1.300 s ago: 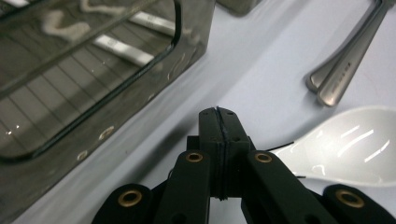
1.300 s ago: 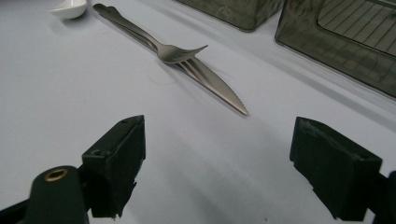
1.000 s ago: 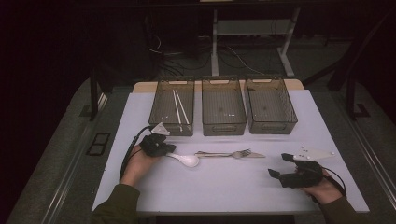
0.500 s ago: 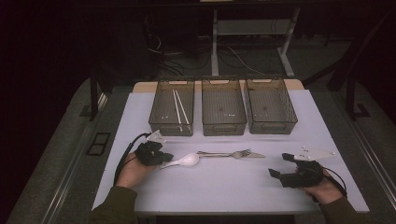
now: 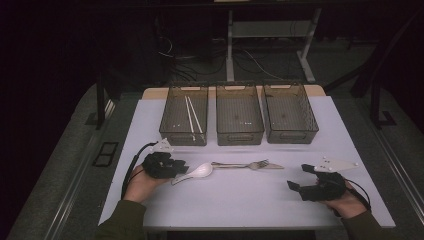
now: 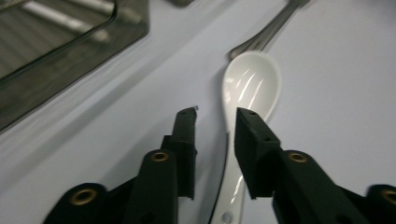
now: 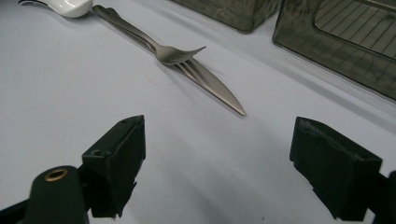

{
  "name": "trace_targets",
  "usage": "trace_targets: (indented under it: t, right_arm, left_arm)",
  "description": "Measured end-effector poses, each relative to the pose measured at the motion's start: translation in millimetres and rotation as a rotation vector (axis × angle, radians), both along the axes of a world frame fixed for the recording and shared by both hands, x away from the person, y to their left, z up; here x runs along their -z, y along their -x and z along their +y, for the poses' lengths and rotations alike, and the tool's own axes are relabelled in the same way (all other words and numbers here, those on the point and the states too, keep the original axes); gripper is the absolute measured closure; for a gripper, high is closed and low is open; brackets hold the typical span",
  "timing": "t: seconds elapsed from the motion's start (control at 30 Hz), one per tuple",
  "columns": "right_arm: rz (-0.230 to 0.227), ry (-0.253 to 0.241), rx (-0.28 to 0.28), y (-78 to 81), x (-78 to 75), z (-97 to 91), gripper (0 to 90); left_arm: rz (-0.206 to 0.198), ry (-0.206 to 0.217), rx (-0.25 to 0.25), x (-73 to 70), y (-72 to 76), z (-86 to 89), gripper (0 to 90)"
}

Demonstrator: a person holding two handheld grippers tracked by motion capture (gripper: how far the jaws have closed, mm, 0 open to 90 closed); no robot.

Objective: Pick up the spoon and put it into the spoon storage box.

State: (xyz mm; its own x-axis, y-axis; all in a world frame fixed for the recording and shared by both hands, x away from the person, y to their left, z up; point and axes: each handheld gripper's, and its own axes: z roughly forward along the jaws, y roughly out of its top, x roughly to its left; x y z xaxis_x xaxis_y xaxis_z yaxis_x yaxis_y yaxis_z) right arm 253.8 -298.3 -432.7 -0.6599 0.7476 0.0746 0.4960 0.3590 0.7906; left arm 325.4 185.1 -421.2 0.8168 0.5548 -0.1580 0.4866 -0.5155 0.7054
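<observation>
cutlery sorting at a white-topped table: the left gripper, held in the person's left hand at the near left of the sheet, sits low over the handle of a glossy white ceramic soup spoon. its two black jaws have just been opening and now stand a little apart, one on each side of the handle, with a gap showing between pads and spoon; the spoon lies flat on the table, bowl up and pointing away from the gripper toward the centre. just past the bowl, a matte steel fork lies across a matte steel table knife, the pair stretched level along the middle of the sheet, the spoon's bowl near the handle ends.

the right gripper, in the person's right hand at the near right, rests with its jaws wide apart and nothing between them, aimed across bare table toward the knife's tip, well short of it.

three smoky translucent plastic bins stand in a row along the far edge. the left bin holds a pair of pale chopsticks laid lengthwise; the middle bin and the right bin flank it to the right.
</observation>
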Motion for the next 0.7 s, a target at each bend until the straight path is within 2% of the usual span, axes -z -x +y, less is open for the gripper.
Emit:
trace_targets:
  t: [0.1, 0.17, 0.37, 0.67, 0.7]
  right_arm:
    - [0.001, 0.001, -0.002, 0.0, 0.1, 0.4, 18.2]
    - [0.000, 0.003, -0.004, -0.1, 0.3, 0.5, 18.2]
    - [0.001, 0.007, -0.006, -0.3, 0.6, 1.1, 18.2]
    - [0.009, 0.007, -0.007, -0.7, 1.2, 1.8, 18.2]
    - [0.009, 0.007, -0.007, -0.6, 1.2, 1.8, 18.1]
  left_arm:
    - [-0.001, 0.036, 0.023, -0.9, 1.2, -6.6, 58.4]
    - [-0.003, 0.033, 0.034, 0.0, 1.5, -11.8, 53.3]
    - [0.004, 0.001, 0.060, 7.6, -1.2, -24.4, 48.1]
    - [0.013, -0.064, 0.073, 16.9, -3.4, -33.4, 48.7]
    - [0.005, -0.078, 0.088, 17.2, -4.6, -33.4, 49.0]
